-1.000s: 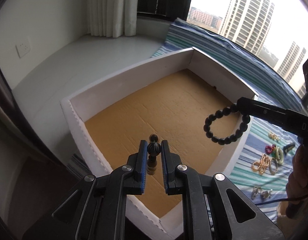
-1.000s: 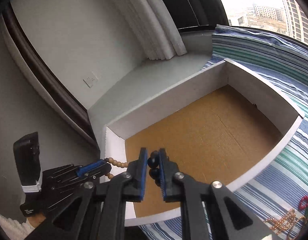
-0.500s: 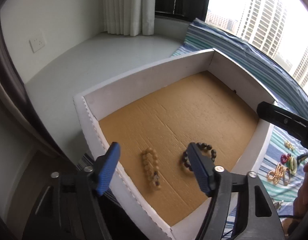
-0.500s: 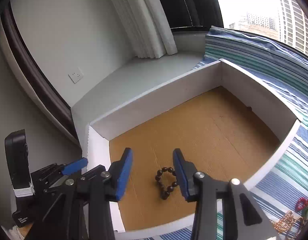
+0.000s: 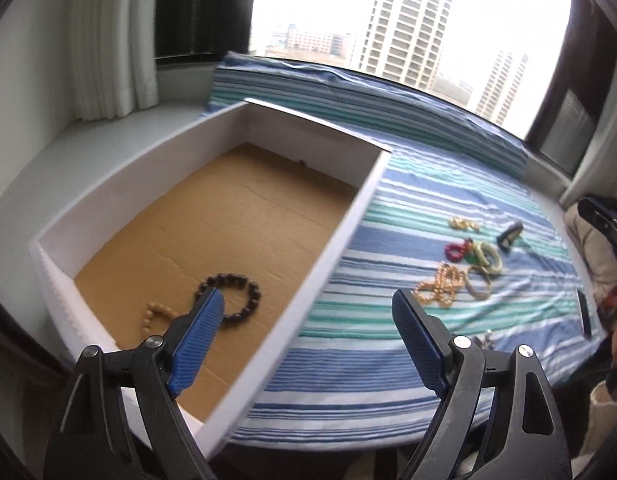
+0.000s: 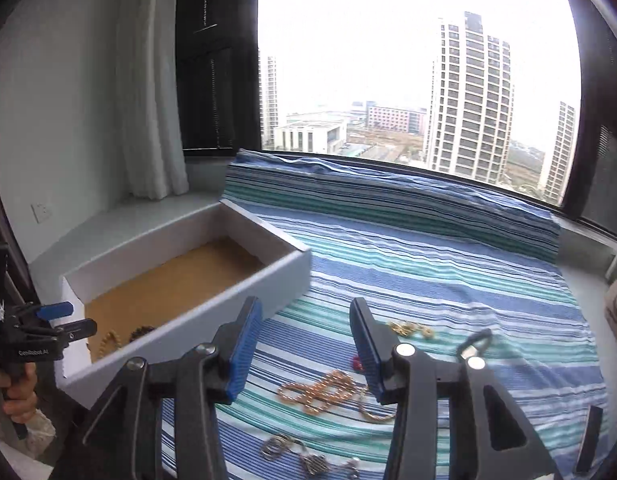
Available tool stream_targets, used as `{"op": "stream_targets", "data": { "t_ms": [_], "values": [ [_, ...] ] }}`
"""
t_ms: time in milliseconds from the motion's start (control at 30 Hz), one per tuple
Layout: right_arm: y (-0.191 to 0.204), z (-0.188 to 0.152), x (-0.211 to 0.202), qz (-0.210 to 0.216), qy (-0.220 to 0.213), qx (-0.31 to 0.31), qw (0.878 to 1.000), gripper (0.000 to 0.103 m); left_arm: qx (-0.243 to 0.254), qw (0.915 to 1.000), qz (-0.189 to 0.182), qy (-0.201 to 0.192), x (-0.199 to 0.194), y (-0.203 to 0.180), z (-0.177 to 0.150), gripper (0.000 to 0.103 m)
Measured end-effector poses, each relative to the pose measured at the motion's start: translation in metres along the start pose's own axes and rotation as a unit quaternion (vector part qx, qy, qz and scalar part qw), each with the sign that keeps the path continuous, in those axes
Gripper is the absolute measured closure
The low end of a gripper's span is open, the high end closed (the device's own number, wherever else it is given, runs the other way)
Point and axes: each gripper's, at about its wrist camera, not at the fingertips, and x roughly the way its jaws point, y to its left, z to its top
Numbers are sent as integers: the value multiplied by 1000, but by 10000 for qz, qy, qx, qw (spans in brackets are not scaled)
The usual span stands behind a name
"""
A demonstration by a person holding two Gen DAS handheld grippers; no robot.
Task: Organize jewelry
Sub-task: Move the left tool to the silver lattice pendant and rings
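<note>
A white box with a brown cardboard floor sits on a striped cloth. In it lie a dark bead bracelet and a tan bead bracelet. My left gripper is open and empty above the box's near right wall. Loose jewelry lies on the cloth: a gold bead strand, a red piece, pale bangles and gold earrings. My right gripper is open and empty above the gold bead strand. The box is to its left.
A black clip lies on the cloth at the right. Silver pieces lie near the front edge. A window with curtain stands behind. The left gripper shows at the left edge of the right wrist view.
Both grippers opened and dropped their bracelets into the box, then swung right toward the loose jewelry on the cloth.
</note>
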Motion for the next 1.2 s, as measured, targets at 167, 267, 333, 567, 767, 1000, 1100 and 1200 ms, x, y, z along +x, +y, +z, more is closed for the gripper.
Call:
{"op": "stream_targets", "data": {
  "t_ms": [167,267,333,567,767,1000,1100,1200],
  "values": [
    [-39,-66,1,-288,691,345,9966,57,788,9927,-703,586,43,-65,-25,16],
    [-53,-108,15,-200,1227,671,9900,57,1071,9823,-1118,1056,78,-93,-44,18],
    [-63,-131,21,-59,1510,982,9836,57,1258,9751,-1212,1364,100,-107,-54,22],
    [-71,-167,18,99,1722,1293,9765,57,1953,9565,-1650,1403,104,-158,-64,26],
    [-91,-170,19,103,1618,1606,9736,57,2613,9356,-1902,1425,122,-205,-66,33],
    [-104,-176,14,122,1535,1802,9715,57,2896,9232,-1769,1805,155,-222,-82,50],
    [-108,-180,13,100,1533,1858,9705,57,3010,9221,-1659,1778,156,-226,-84,63],
    [-111,-181,18,115,1551,1875,9699,57,3017,9235,-1625,1723,157,-225,-83,71]
  ]
}}
